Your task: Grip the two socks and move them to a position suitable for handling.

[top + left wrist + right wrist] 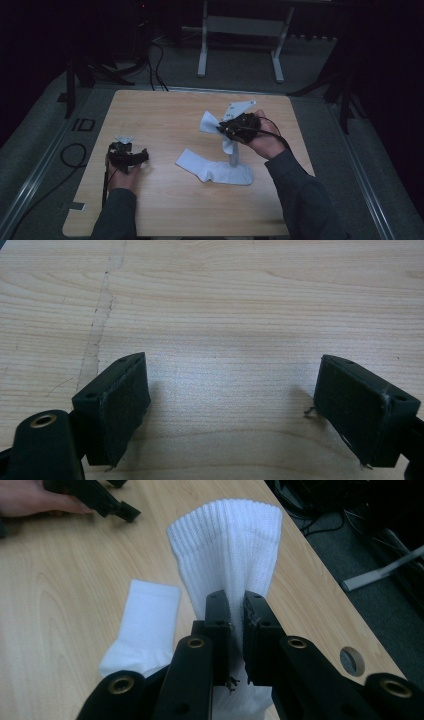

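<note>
Lying flat on the wooden table (150, 210) a second white sock (215, 170), under the lifted sock (227, 545) pinched at mid-length between the right gripper (236, 612) jaws, cuff fanning beyond them, left gripper (232, 405) spread wide over bare wood, well apart.

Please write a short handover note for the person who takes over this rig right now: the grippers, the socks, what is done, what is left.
Right gripper: shut on a white sock, held lifted above the table, cuff end free beyond the jaws.
Left gripper: open, holding nothing, low over bare wood near the table's left side.
Second sock: lies flat on the table, partly under the lifted one.
Done: one sock picked up.
Left: probably to bring the two socks together as a pair; the flat sock is untouched.
</note>
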A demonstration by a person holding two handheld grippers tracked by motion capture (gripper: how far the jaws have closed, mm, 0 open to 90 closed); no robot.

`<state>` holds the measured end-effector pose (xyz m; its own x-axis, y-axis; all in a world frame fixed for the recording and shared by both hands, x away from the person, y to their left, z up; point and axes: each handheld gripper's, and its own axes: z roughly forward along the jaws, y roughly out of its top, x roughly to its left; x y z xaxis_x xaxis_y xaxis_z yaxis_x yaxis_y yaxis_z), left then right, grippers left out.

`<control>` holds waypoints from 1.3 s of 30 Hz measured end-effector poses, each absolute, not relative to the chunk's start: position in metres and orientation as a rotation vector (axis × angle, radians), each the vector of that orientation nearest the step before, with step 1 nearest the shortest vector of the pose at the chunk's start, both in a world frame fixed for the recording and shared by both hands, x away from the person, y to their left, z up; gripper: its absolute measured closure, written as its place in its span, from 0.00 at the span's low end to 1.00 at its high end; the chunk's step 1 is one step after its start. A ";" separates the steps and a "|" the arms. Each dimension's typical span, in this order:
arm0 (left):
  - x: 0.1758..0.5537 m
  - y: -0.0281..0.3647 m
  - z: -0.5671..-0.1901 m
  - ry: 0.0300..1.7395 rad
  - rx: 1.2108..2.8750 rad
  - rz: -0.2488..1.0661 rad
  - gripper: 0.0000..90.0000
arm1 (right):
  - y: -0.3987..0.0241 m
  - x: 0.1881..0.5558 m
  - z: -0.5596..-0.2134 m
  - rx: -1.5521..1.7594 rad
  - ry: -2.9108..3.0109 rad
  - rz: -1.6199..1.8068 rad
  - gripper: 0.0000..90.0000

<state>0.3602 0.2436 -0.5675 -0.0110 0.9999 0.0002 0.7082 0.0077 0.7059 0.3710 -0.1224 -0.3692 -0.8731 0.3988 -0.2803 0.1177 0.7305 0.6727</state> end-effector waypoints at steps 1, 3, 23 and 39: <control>0.360 0.244 -0.568 1.772 1.754 0.733 0.16 | -0.121 0.369 -0.369 0.392 2.527 0.941 0.91; 0.360 0.244 -0.568 1.772 1.753 0.733 0.16 | -0.120 0.365 -0.369 0.388 2.534 0.941 0.91; 0.360 0.244 -0.568 1.771 1.755 0.733 0.16 | -0.103 0.352 -0.430 0.449 2.671 0.874 0.91; 0.360 0.244 -0.568 1.772 1.754 0.733 0.16 | -0.074 0.363 -0.484 0.599 2.744 0.867 0.91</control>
